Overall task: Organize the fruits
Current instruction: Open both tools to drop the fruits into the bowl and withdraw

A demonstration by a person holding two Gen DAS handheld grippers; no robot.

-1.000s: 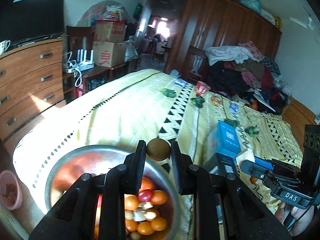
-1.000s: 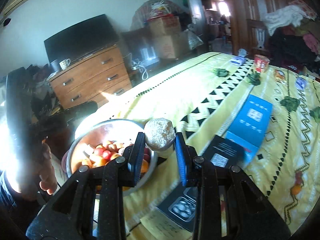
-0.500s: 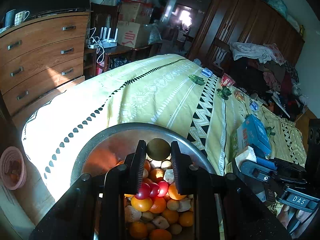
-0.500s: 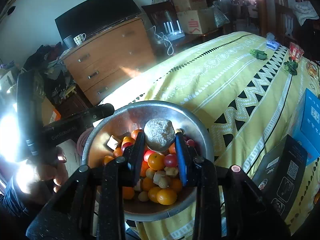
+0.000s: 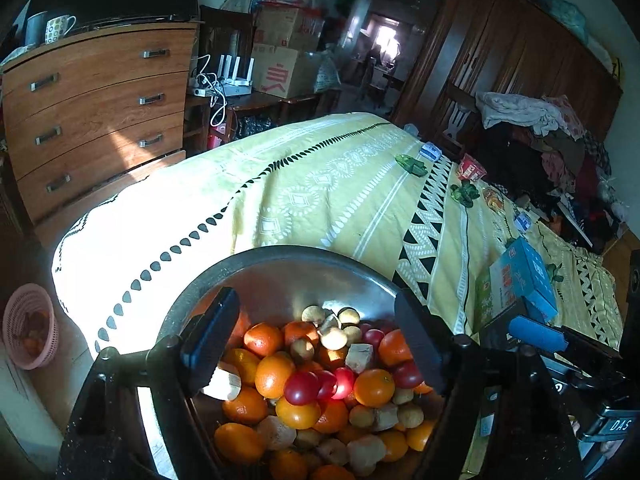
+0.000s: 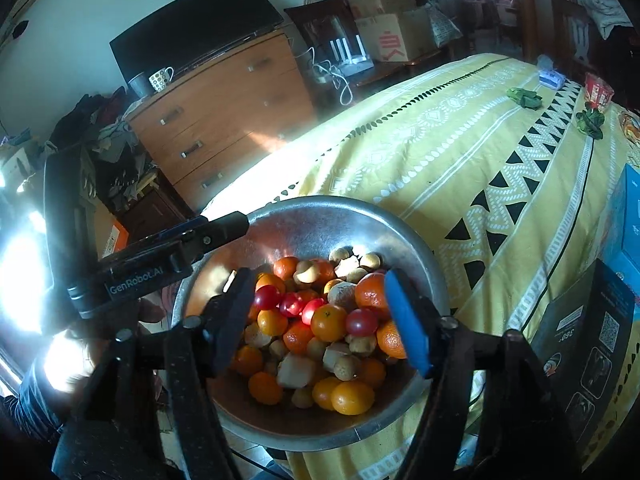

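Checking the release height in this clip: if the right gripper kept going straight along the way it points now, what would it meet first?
Most likely the fruit pile in the metal bowl. The right gripper, jaws opening with nothing between them, points down at the red and orange fruits. How far above them it is remains unclear.

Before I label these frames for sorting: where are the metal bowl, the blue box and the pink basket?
metal bowl [image 6: 320, 220]: right wrist view, bare inner wall.
blue box [image 5: 524, 276]: left wrist view, top face.
pink basket [image 5: 24, 312]: left wrist view, mesh side wall.
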